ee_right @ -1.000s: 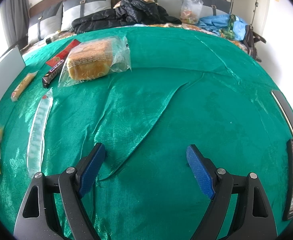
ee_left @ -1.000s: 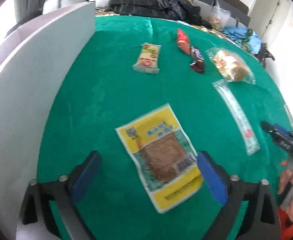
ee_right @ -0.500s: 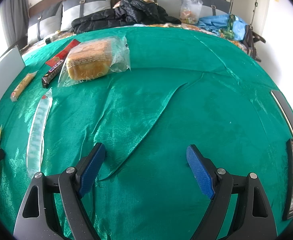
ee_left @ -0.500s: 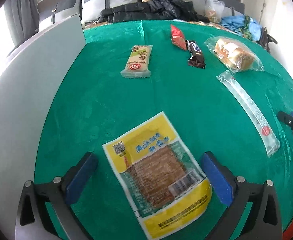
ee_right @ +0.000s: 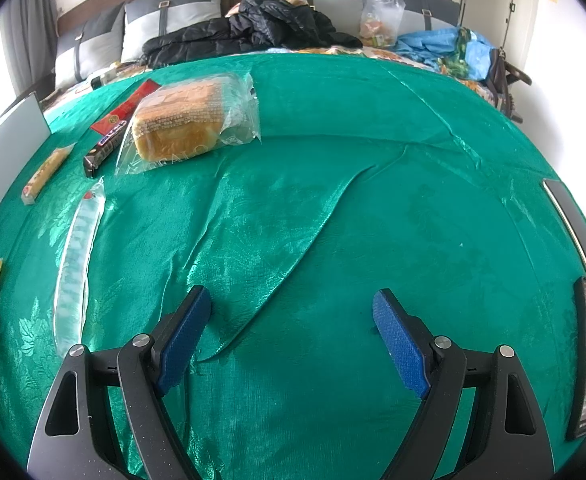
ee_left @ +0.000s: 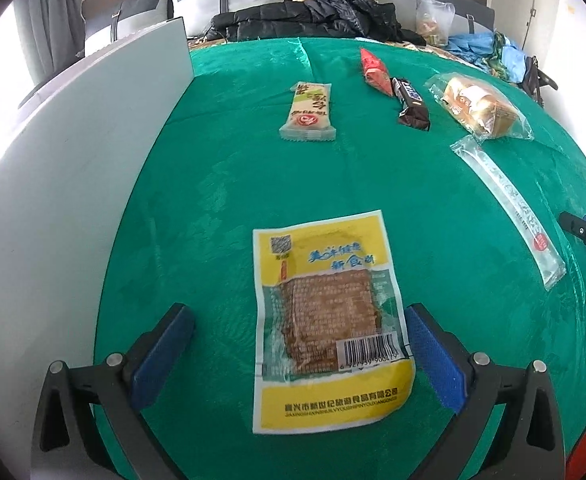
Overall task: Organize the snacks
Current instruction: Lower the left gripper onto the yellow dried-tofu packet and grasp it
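On the cloth [ee_left: 221, 184], a flat packet [ee_left: 325, 316] is laid nearest, a wafer bar [ee_left: 310, 111] behind it, a chocolate bar [ee_left: 412, 103], bread [ee_left: 479, 106] and a long sachet [ee_left: 509, 204] to the right, a board [ee_left: 73, 168] to the left.

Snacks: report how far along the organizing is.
Done: nothing looks sorted; the green bar, red packet, chocolate bar, bread and clear tube lie loose on the cloth.
In hand: nothing gripped; the left gripper is open around the yellow packet, the right gripper open over bare cloth.
Left: every snack.
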`<state>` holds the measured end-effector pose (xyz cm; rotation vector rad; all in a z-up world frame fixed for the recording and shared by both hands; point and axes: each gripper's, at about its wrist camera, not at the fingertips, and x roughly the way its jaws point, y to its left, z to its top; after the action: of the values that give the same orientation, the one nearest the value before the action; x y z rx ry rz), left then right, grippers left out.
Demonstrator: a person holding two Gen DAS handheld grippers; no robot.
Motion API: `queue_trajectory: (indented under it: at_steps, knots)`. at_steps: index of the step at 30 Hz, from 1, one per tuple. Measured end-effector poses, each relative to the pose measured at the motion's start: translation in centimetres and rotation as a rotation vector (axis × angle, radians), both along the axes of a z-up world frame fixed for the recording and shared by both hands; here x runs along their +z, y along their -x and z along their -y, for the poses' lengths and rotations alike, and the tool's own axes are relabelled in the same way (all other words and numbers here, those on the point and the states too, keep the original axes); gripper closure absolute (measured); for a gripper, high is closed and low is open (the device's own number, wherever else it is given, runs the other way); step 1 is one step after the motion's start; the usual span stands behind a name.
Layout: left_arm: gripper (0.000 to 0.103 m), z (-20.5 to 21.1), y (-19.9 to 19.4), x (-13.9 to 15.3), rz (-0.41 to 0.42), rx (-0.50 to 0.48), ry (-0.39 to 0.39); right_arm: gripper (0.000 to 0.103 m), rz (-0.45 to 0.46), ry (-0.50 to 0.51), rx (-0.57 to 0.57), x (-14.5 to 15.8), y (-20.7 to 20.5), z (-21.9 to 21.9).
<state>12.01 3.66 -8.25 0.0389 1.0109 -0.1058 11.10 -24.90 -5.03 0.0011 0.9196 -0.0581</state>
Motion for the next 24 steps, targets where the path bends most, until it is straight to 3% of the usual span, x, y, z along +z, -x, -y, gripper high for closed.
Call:
queue_trajectory:
  at_steps: [11,13,17,24]
  knots:
    - [0.002,-1.5,0.1,0.2,-0.096,0.023,0.024,0.018,0.001,0.0,0.0,0.0,0.0,0.0]
    - [0.007,-1.7,0.2,0.5,-0.089,0.036,0.024,0.018,0.001,0.0,0.0,0.0,0.0,0.0]
    - [0.03,-1.6,0.4,0.8,-0.056,0.024,0.0,0.018,0.001,0.0,0.0,0.0,0.0,0.0]
    - [0.035,-1.8,1.0,0.8,-0.007,-0.006,0.009,0.018,0.001,0.0,0.0,0.0,0.0,0.0]
